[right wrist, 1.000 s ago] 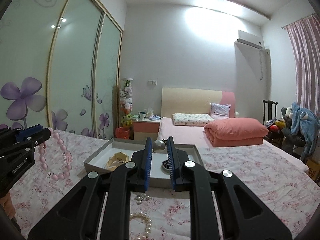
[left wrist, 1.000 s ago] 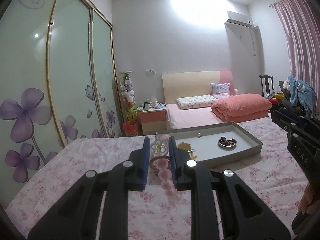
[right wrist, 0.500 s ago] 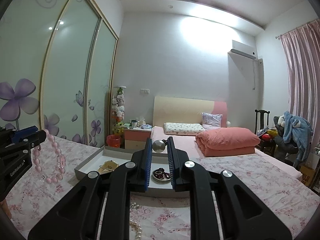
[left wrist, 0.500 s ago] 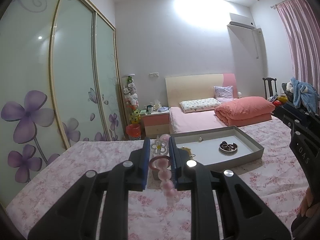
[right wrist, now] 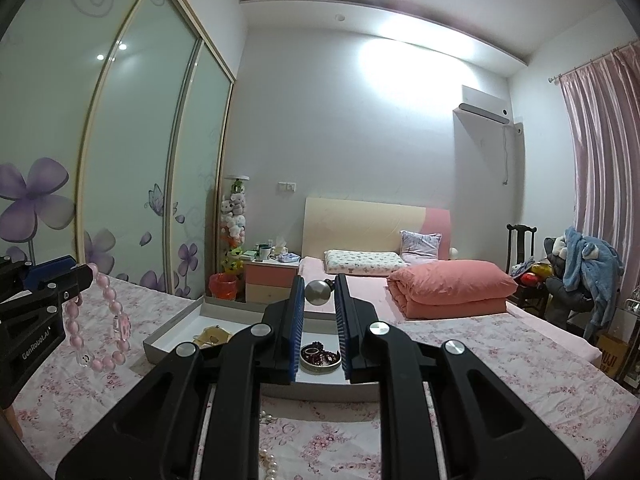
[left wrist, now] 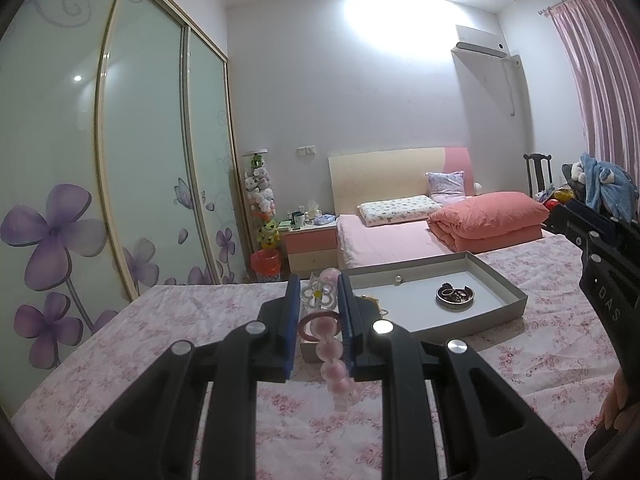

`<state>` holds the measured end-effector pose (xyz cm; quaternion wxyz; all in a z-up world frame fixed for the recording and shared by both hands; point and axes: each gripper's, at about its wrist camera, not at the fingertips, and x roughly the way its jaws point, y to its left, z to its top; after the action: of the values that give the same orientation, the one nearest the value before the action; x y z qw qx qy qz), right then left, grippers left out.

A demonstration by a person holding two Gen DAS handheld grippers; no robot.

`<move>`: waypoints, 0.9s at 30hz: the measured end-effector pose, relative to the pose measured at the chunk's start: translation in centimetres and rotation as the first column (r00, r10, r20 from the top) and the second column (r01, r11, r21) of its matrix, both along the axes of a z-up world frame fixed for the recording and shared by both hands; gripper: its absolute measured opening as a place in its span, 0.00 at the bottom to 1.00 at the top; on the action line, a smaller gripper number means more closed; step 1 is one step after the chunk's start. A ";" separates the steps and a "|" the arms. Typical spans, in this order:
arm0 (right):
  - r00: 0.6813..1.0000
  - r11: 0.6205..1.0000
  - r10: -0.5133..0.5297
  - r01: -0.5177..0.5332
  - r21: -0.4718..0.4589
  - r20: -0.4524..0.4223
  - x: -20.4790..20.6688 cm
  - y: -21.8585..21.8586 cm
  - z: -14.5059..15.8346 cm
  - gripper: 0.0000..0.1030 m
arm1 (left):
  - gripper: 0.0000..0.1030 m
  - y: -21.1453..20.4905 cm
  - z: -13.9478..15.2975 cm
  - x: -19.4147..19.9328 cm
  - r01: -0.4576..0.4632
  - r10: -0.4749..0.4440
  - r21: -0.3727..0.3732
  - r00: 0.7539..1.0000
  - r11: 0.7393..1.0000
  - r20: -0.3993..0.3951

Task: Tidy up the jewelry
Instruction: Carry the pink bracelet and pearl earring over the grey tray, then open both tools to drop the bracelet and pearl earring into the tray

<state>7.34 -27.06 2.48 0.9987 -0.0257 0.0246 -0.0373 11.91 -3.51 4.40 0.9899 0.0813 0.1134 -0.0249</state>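
A pink bead bracelet [right wrist: 98,320] hangs from the left gripper [left wrist: 319,294], its fingers clamped on the strand. Round, translucent pink beads run in a loop with a clear flower charm [left wrist: 318,294] pinched between the blue pads and a darker pink ring [left wrist: 318,326] just below it; the rest of the strand drops between the fingers above the floral bedspread [left wrist: 200,320].

Beyond and to the right of those fingers lies a shallow grey tray [left wrist: 492,280] with a white floor. Inside it sit a gold-coloured piece [right wrist: 212,335] near its left end, a tiny pale bead [left wrist: 398,279] toward the far wall, and a small round dish [left wrist: 455,298] of dark rings and beads.

The right gripper [right wrist: 319,294] has its fingers closed on a grey metallic ball [right wrist: 317,292], possibly a stud or pendant, held above the tray with the dish directly below its fingertips. On the bedspread under this gripper lie a white pearl strand [right wrist: 270,462] and a small sparkly piece [right wrist: 266,416], partly hidden.
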 end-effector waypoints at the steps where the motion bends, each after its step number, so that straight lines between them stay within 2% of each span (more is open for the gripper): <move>1: 1.000 1.000 -0.001 0.001 0.000 0.001 0.0 0.0 0.0 0.16 | 0.18 0.0 0.0 0.1 0.001 -0.001 0.001 1.000 1.000 -0.001; 7: 1.000 1.000 0.008 -0.008 -0.004 0.002 1.0 -0.2 0.6 0.16 | 0.18 -0.3 0.2 1.2 0.017 -0.017 0.001 1.000 1.000 -0.009; 13: 1.000 0.999 0.019 -0.018 0.035 -0.019 4.4 -1.3 0.9 0.16 | 0.18 -0.9 0.9 4.4 0.052 -0.053 -0.027 0.998 0.998 -0.018; 19: 0.993 0.995 0.036 -0.025 0.099 -0.108 9.5 -3.0 -0.4 0.16 | 0.18 -2.1 0.5 9.6 0.073 -0.076 -0.050 0.995 0.996 -0.060; 27: 0.956 0.986 0.080 -0.033 0.164 -0.283 16.5 -4.2 -3.4 0.16 | 0.18 -4.0 -1.7 17.0 0.091 -0.103 -0.087 0.983 0.992 -0.152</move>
<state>23.83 -31.26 -0.94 0.9839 0.0475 0.1723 -0.0025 28.94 -7.50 2.74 0.9780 0.0448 0.1855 -0.0840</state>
